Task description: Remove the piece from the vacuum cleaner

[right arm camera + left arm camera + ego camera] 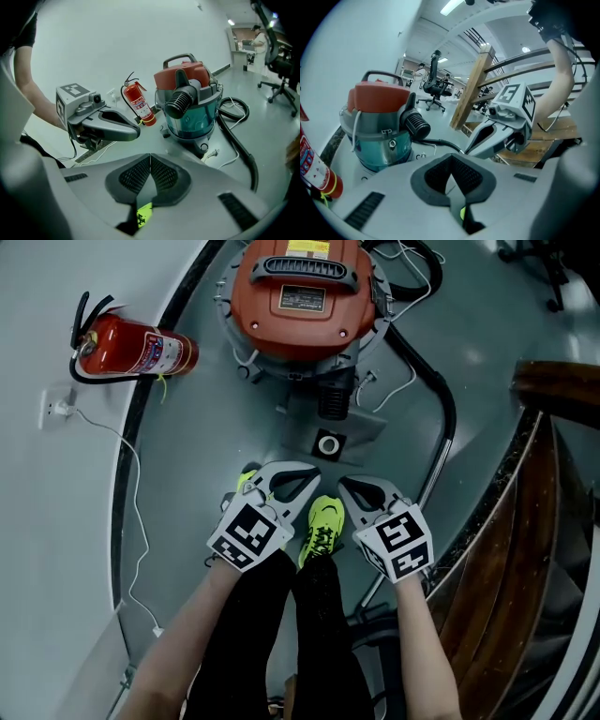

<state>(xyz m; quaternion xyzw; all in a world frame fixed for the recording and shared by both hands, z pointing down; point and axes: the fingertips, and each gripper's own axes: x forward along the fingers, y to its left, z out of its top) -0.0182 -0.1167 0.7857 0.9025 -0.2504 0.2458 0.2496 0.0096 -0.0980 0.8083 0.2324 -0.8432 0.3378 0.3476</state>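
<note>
Though near, vacuum cleaner (302,296) beyond left gripper (305,472).

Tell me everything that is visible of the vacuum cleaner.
The vacuum cleaner is a round canister that stands upright on the grey floor. It has a red plastic lid with a black handle, a see-through teal drum and a black ribbed hose port facing the person. A black hose and a white cord lie on the floor beside it.
</note>
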